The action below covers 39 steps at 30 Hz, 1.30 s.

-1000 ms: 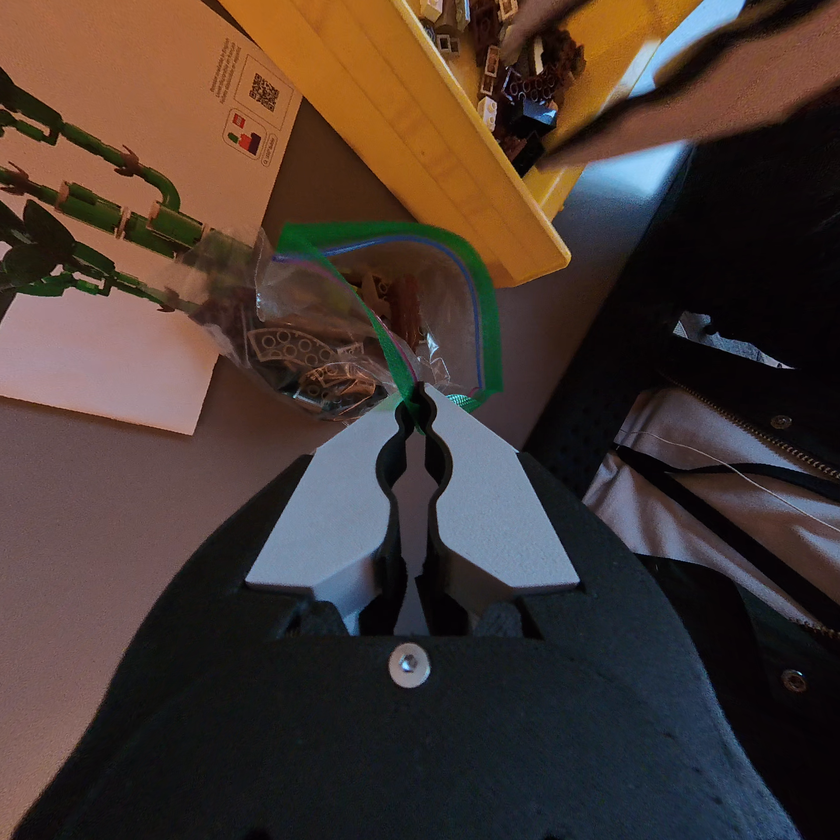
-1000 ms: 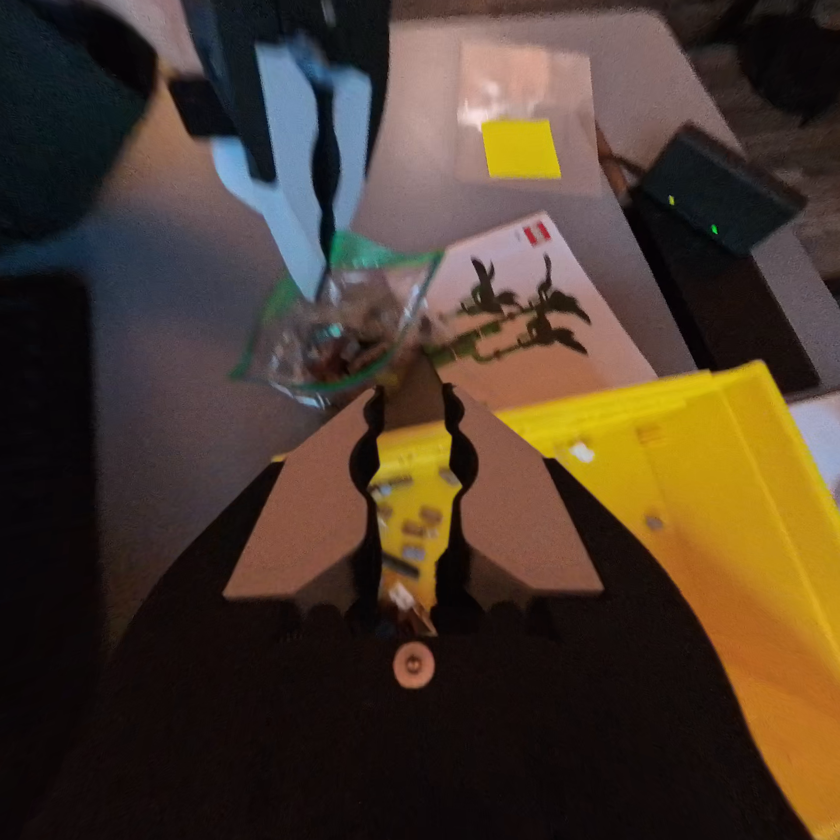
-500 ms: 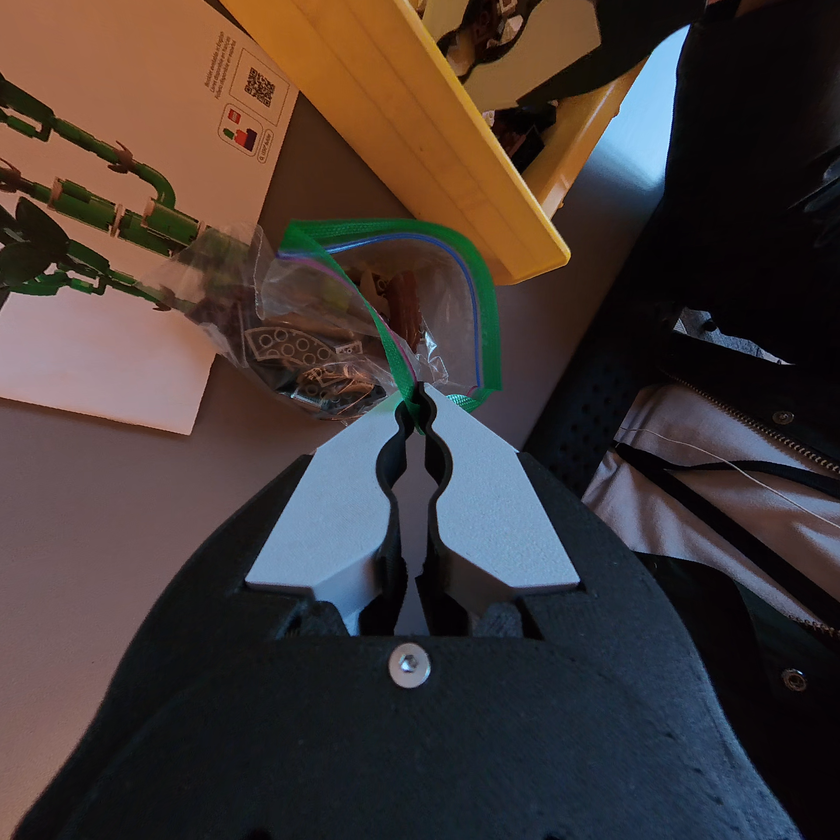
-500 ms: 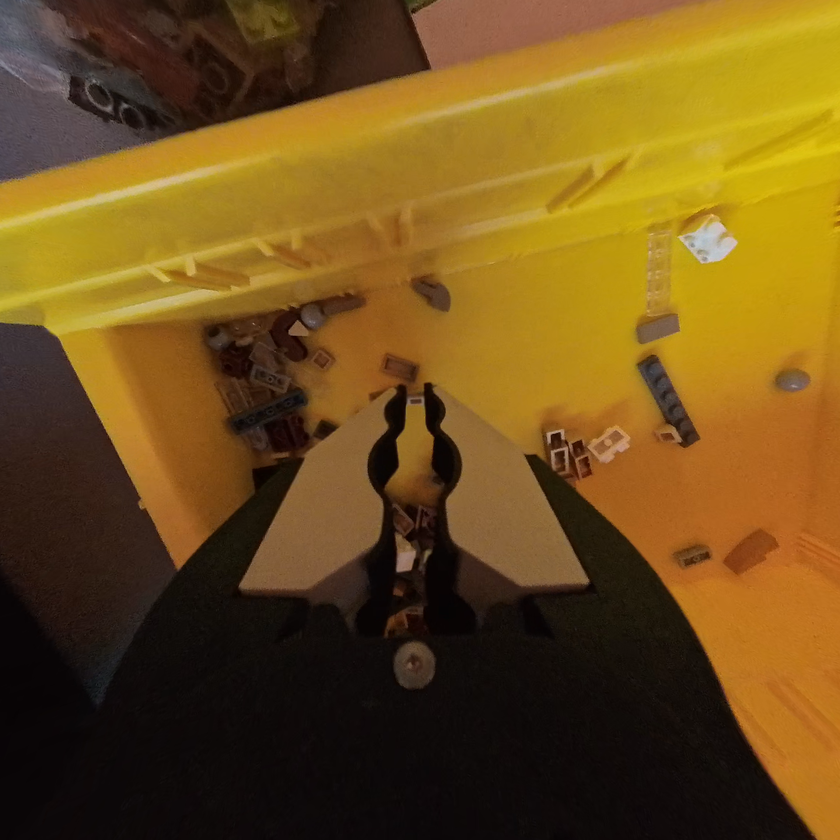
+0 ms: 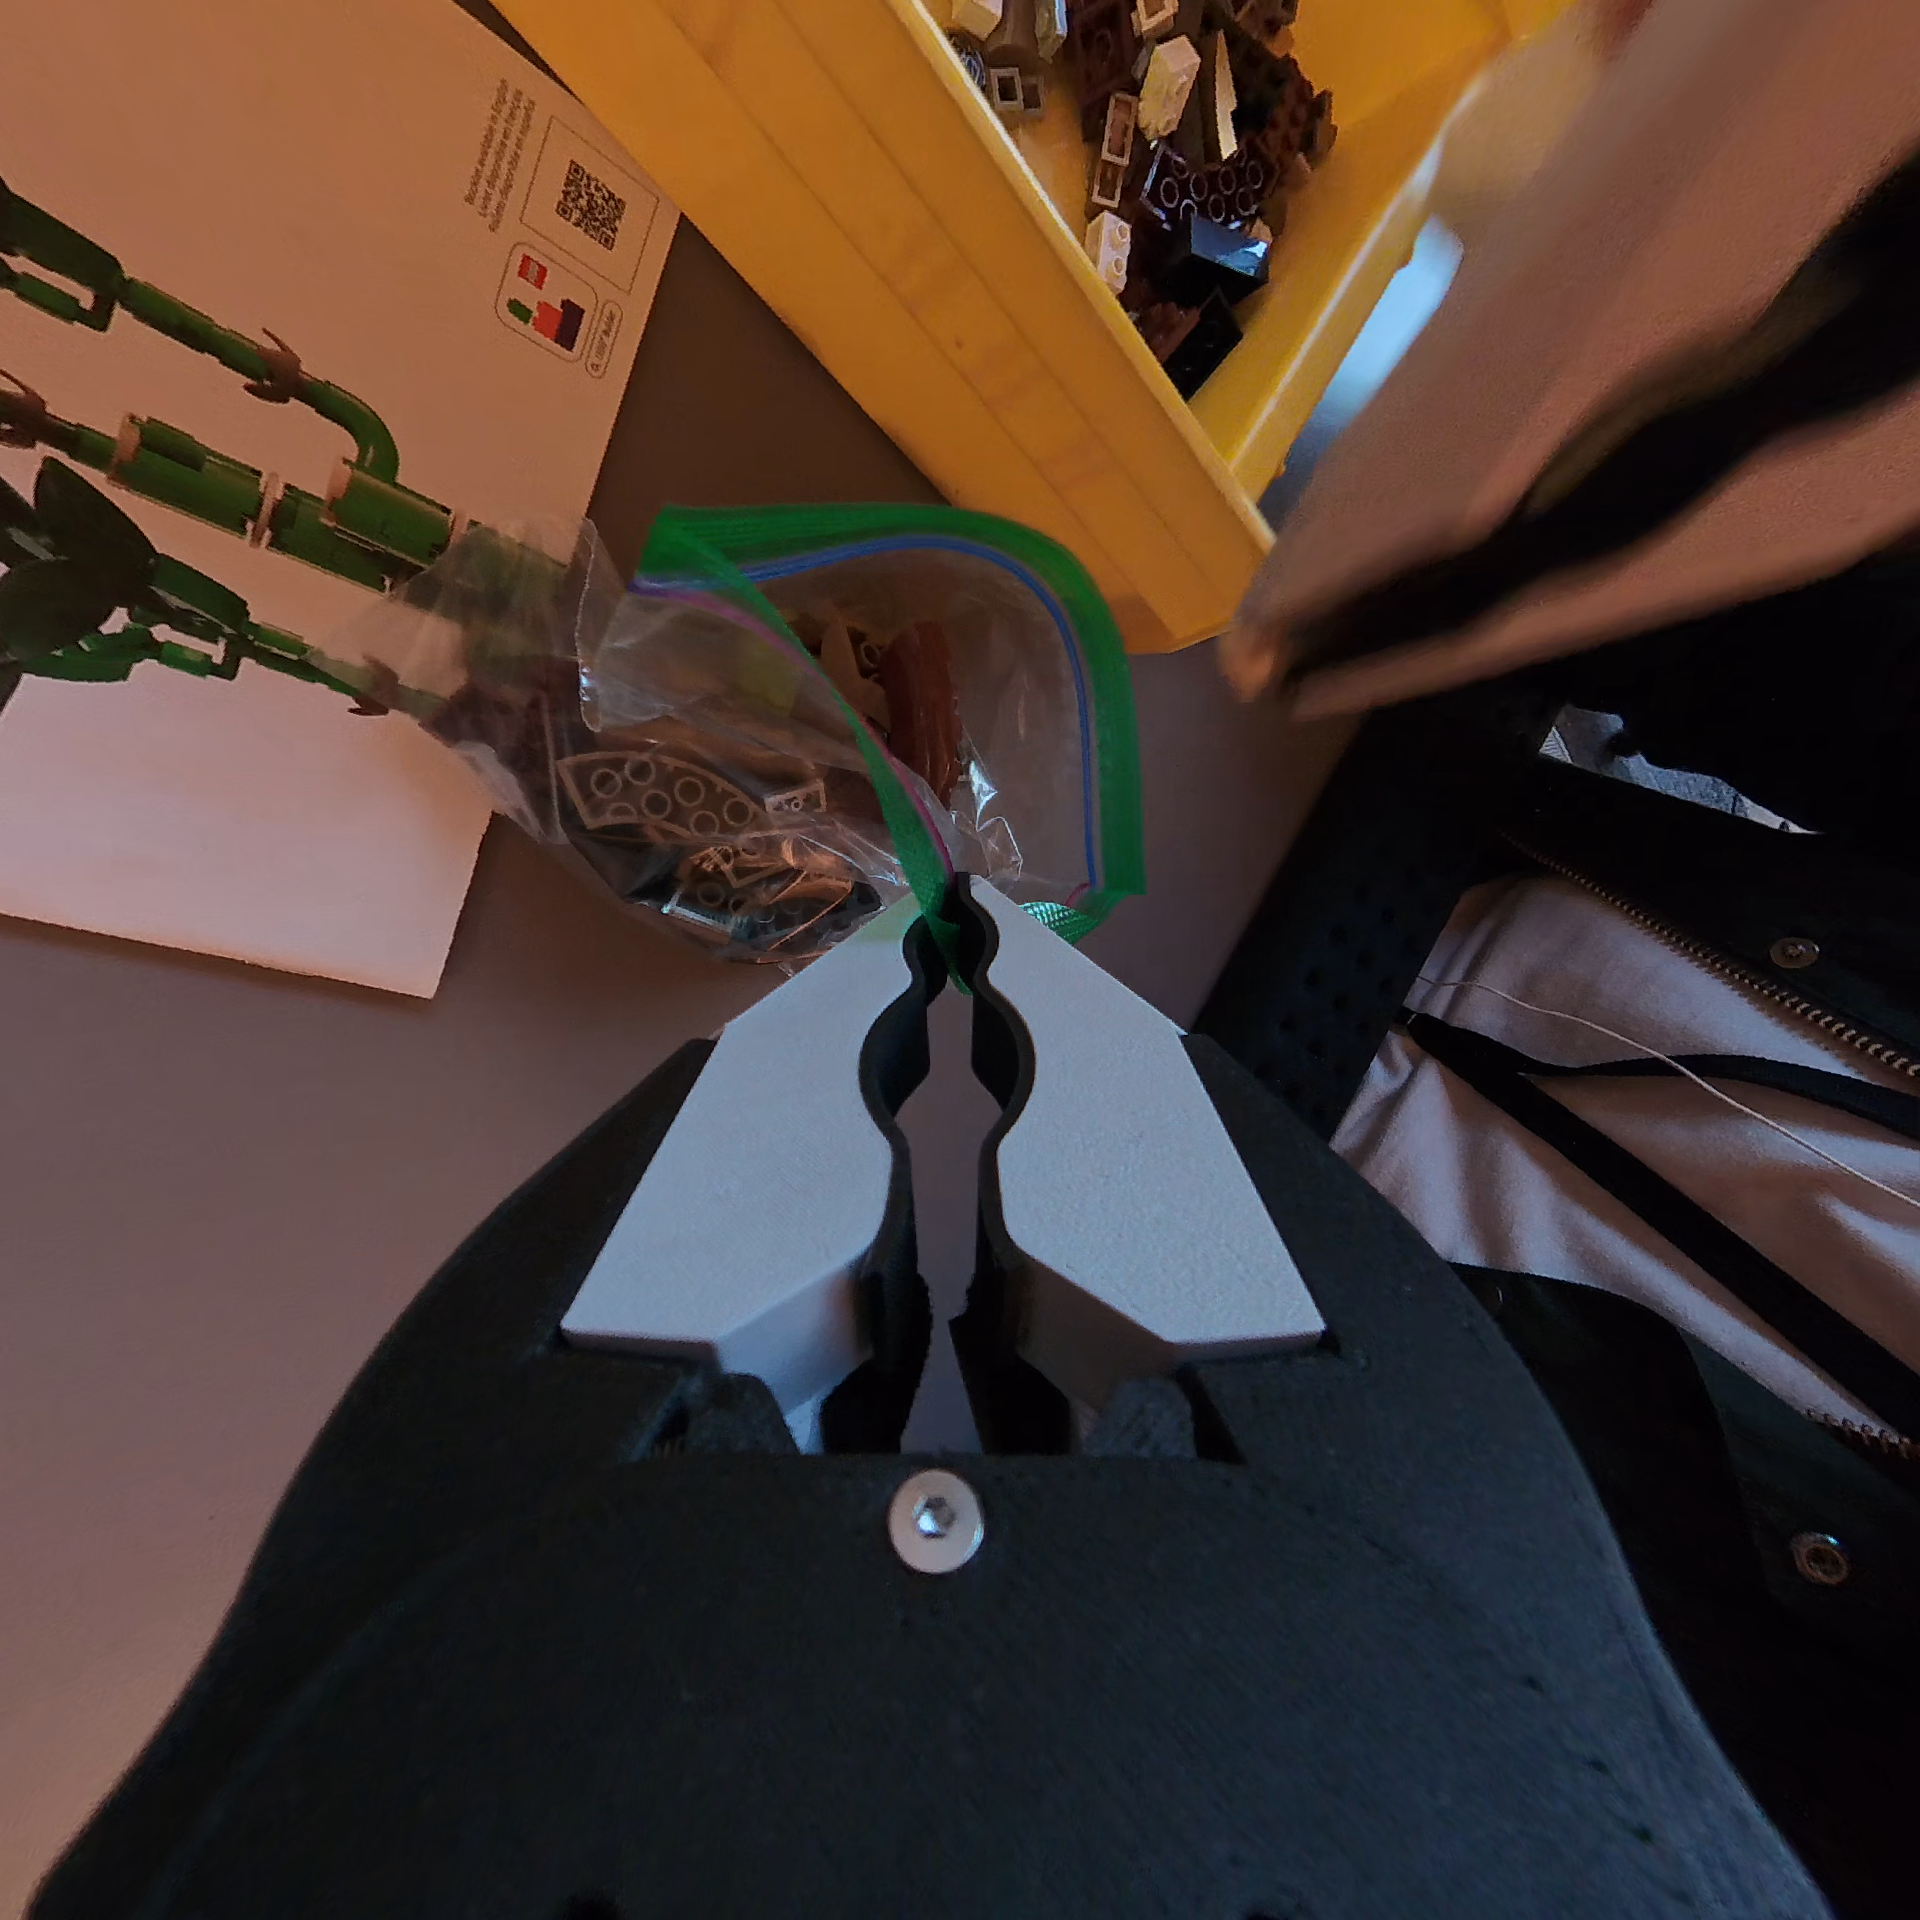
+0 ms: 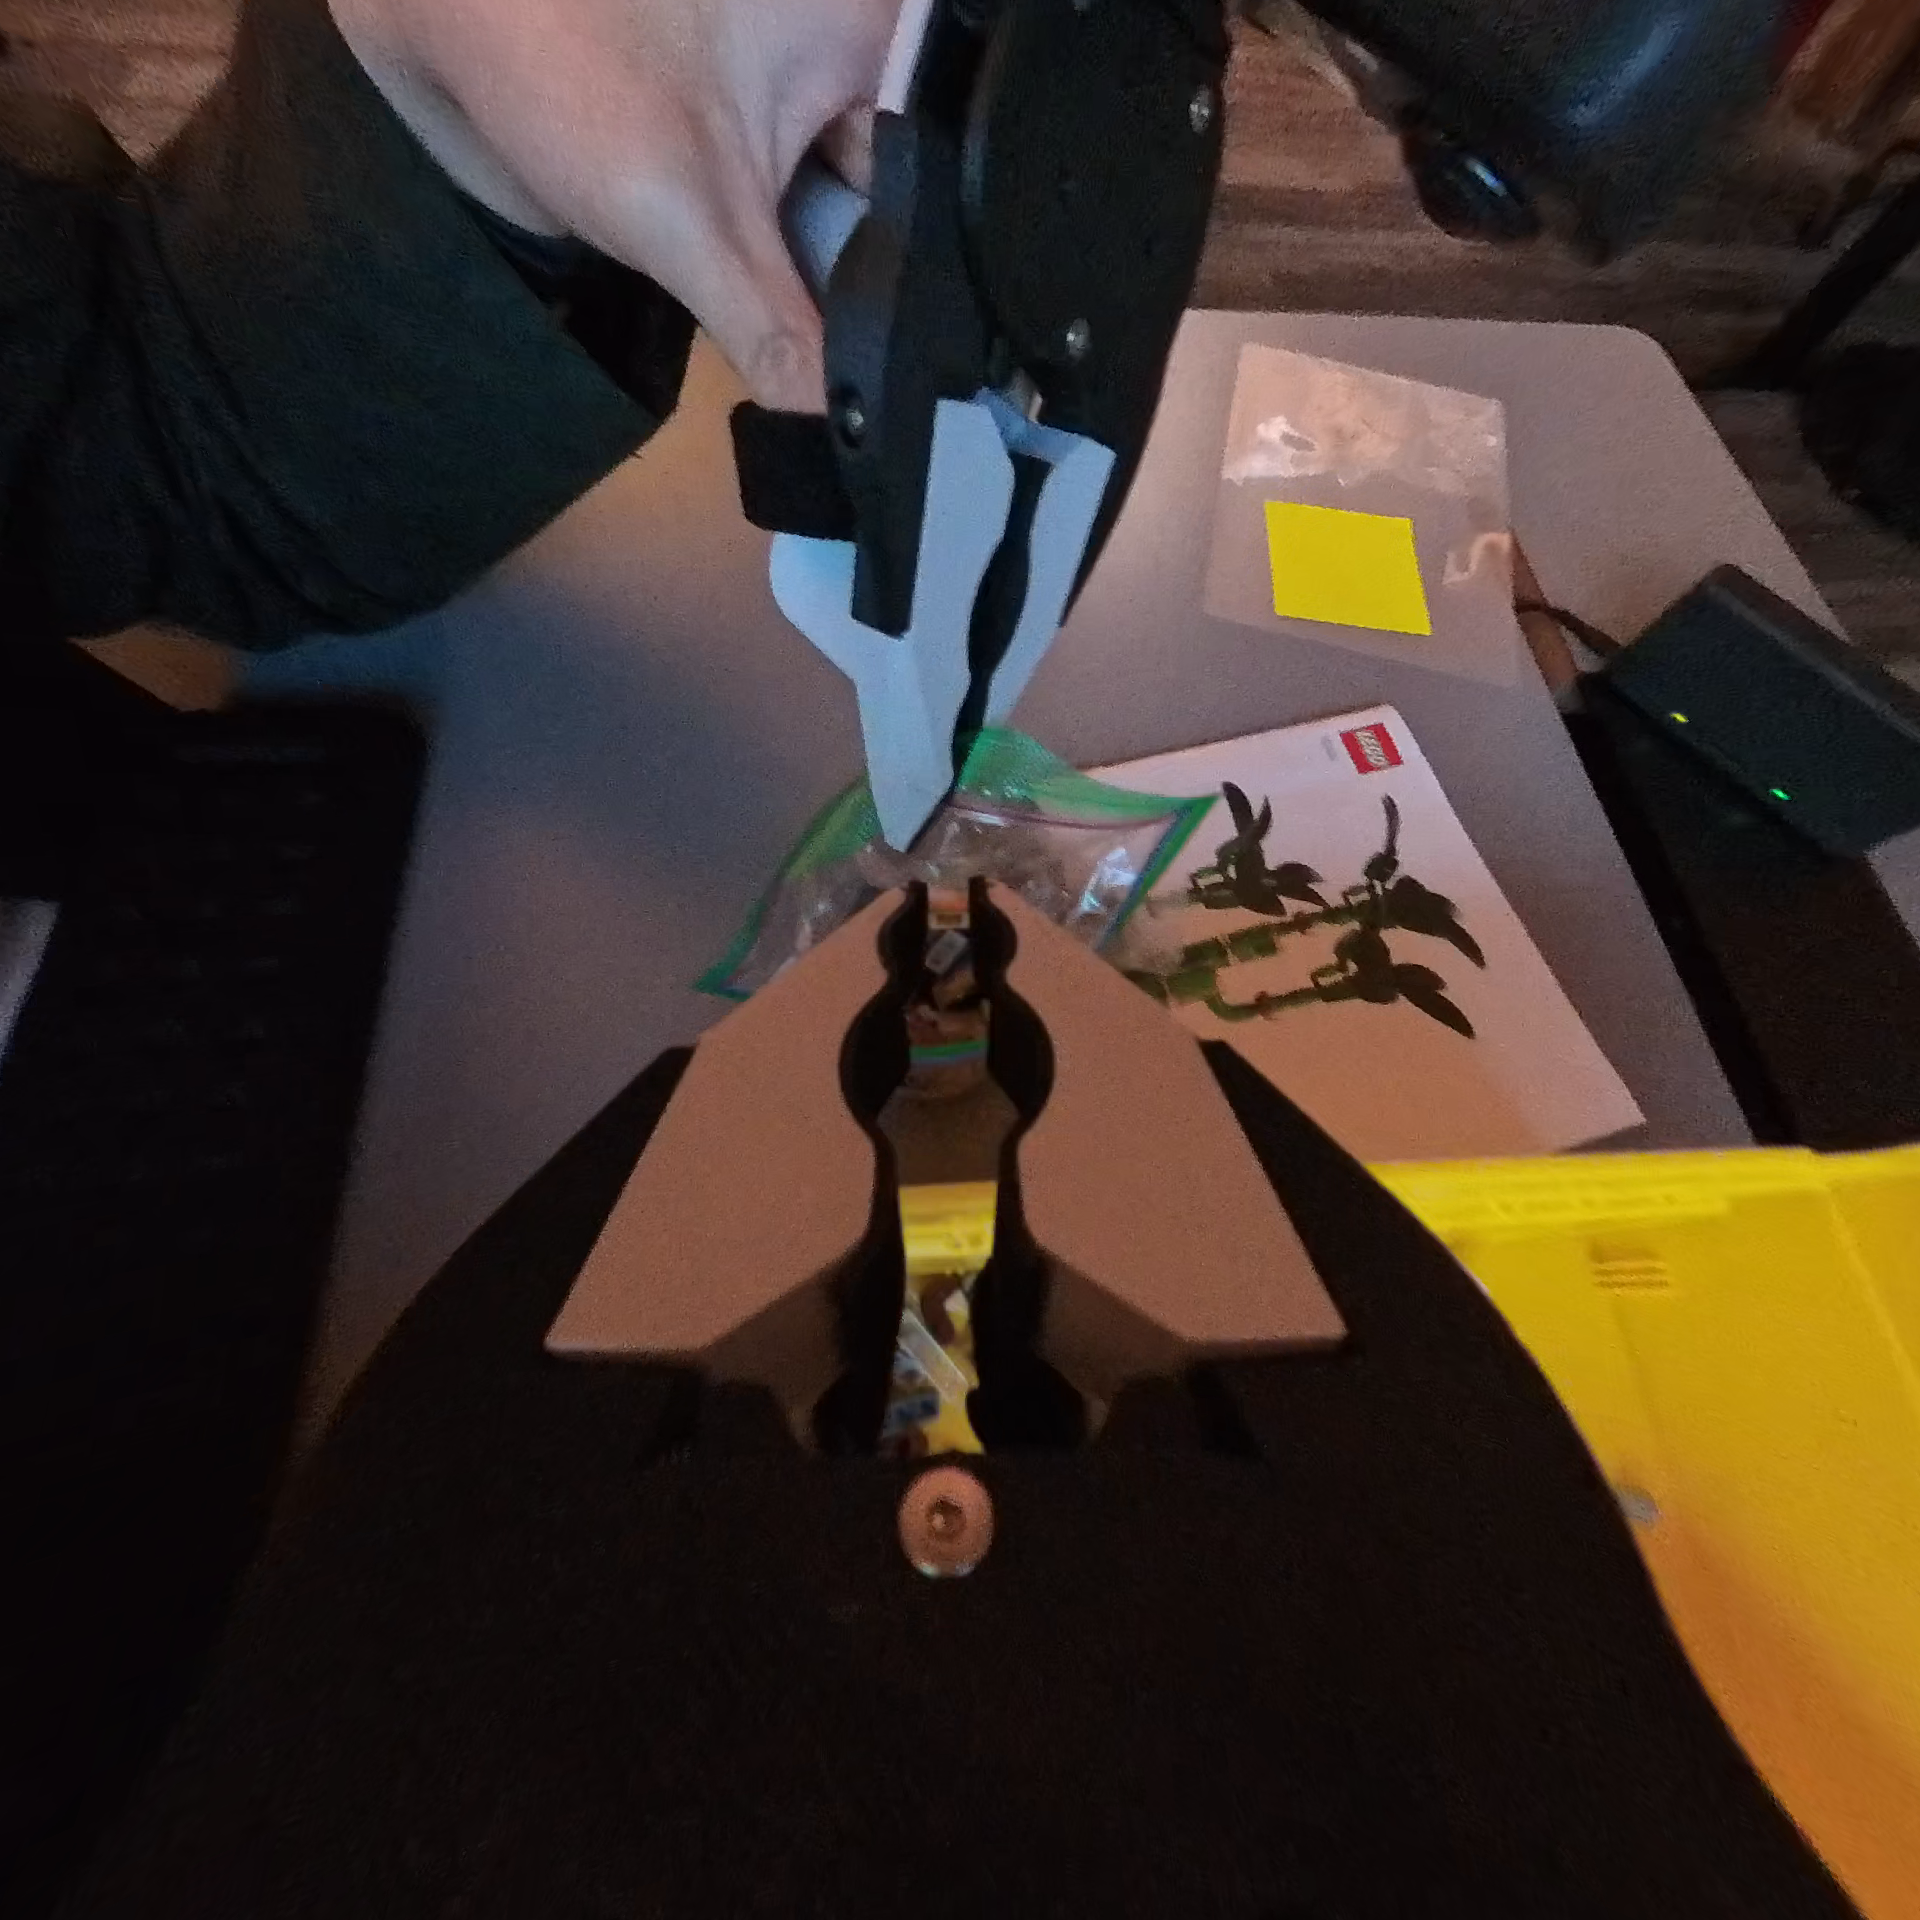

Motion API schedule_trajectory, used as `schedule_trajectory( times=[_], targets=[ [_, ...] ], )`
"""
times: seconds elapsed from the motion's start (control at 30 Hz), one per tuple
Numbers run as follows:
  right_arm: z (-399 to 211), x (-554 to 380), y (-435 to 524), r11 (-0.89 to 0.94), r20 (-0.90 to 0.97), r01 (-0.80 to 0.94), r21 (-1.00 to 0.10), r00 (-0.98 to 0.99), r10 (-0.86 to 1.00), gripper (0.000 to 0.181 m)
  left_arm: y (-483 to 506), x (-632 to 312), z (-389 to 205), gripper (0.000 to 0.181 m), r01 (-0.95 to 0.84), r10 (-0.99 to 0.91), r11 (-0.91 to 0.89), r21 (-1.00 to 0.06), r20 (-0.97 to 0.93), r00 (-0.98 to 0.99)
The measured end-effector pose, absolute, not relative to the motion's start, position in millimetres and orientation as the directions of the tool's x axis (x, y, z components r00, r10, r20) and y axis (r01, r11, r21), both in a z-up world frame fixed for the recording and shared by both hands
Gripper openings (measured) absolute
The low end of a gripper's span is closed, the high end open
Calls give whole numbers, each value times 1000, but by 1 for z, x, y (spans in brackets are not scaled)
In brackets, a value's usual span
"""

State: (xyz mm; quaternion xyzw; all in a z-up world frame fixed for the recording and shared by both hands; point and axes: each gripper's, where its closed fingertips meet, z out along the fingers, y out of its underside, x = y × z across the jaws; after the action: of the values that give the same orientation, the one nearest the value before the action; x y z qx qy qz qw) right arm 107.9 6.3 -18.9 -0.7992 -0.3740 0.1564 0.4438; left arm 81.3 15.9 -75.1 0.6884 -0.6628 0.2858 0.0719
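Observation:
My left gripper (image 5: pixel 951 914) is shut on the green zip edge of a clear bag (image 5: pixel 727 748) of small bricks and holds its mouth open above the grey table. In the right wrist view the left gripper (image 6: pixel 925 821) pinches the bag (image 6: pixel 1039 862) from above. My right gripper (image 6: pixel 945 899) hovers at the bag's mouth, its jaws nearly closed on a small pale brick (image 6: pixel 945 920). It shows blurred in the left wrist view (image 5: pixel 1558 468). A yellow bin (image 5: pixel 987 343) of loose bricks stands beside the bag, and its wall also shows in the right wrist view (image 6: pixel 1610 1299).
A white instruction booklet (image 5: pixel 260 312) with a green plant picture lies under the bag's far end. A clear sheet with a yellow square (image 6: pixel 1345 566) and a black box with green lights (image 6: pixel 1745 717) sit farther back. A black perforated pad (image 6: pixel 208 935) lies at the left edge. The gap from one gripper's tips to the other's is roughly 7 centimetres.
My right gripper dipped into the yellow bin, closed on a small brick, and has come back over the bag's mouth. The left gripper and bag have stayed put.

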Motion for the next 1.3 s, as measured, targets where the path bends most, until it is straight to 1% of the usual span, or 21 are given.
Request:
schedule_trajectory(
  times=[0.03, 0.1, 0.13, 0.27, 0.3, 0.33, 0.43, 0.47, 0.5, 0.6, 0.73, 0.77, 0.83, 0.87, 0.93, 1.03, 1.1, 1.17, 1.2, 1.23, 1.3],
  targets=[
    [-24, 101, 8, -341, 58, 451, -825, 667, 743, 9, 16, 81, -75, 0, -953, -872, -112, -281, 488, -41],
    [-43, 105, 14, -397, 56, 483, -780, 686, 725, 23, 17, 81, -74, 0, -953, -872, -114, -282, 488, -40],
    [-48, 110, 15, -410, 68, 500, -763, 692, 718, 24, 17, 81, -74, 0, -952, -872, -115, -283, 487, -40],
    [-31, 134, 11, -393, 94, 479, -785, 720, 688, 21, 17, 80, -74, 0, -953, -872, -114, -280, 489, -39],
    [-33, 153, 11, -415, 125, 496, -763, 743, 657, 18, 17, 81, -75, 0, -953, -871, -116, -279, 490, -38],
    [-46, 174, 7, -474, 144, 523, -708, 764, 629, 18, 17, 81, -75, 0, -953, -871, -117, -279, 491, -37],
    [-105, 220, -23, -709, 32, 534, -460, 808, 588, 20, 17, 81, -75, 0, -954, -871, -113, -277, 490, -39],
    [-121, 227, -29, -750, 6, 529, -397, 818, 575, 20, 16, 81, -76, 0, -955, -871, -112, -276, 489, -39],
    [-132, 229, -31, -768, -10, 529, -362, 821, 570, 21, 16, 81, -77, 0, -956, -871, -111, -273, 490, -39],
    [-151, 227, -30, -797, -36, 525, -300, 828, 559, 23, 16, 81, -77, 0, -956, -870, -112, -270, 491, -37],
    [-164, 227, -34, -803, -11, 555, -217, 821, 571, 26, 17, 81, -76, 0, -955, -870, -115, -273, 492, -36],
    [-165, 226, -34, -800, -9, 562, -211, 817, 576, 25, 17, 81, -76, 0, -955, -870, -114, -273, 492, -37],
    [-165, 229, -34, -790, 19, 578, -202, 809, 587, 8, 16, 81, -76, 0, -955, -871, -112, -274, 490, -38],
    [-165, 233, -34, -785, 42, 588, -194, 805, 592, 8, 16, 81, -76, 0, -955, -871, -112, -275, 490, -39],
    [-156, 237, -29, -782, 71, 580, -227, 811, 580, 7, 17, 80, -75, 0, -955, -871, -112, -276, 489, -39],
    [-123, 228, -20, -746, 92, 561, -358, 816, 570, 7, 17, 80, -75, 0, -954, -871, -114, -277, 490, -39],
    [-88, 208, -13, -668, 115, 559, -491, 802, 587, 7, 17, 81, -75, 0, -954, -870, -114, -276, 491, -38],
    [-46, 172, -7, -537, 105, 533, -654, 767, 634, 7, 16, 81, -76, 0, -956, -870, -112, -272, 491, -38],
    [-29, 152, -8, -470, 88, 514, -717, 736, 671, 7, 16, 80, -77, 0, -957, -870, -110, -270, 491, -38],
    [-19, 136, -9, -420, 86, 504, -755, 710, 699, 7, 16, 81, -77, 0, -957, -870, -111, -269, 491, -38],
    [-16, 117, -3, -378, 100, 499, -780, 696, 711, 7, 15, 81, -77, 0, -956, -870, -111, -271, 491, -38]
  ],
)
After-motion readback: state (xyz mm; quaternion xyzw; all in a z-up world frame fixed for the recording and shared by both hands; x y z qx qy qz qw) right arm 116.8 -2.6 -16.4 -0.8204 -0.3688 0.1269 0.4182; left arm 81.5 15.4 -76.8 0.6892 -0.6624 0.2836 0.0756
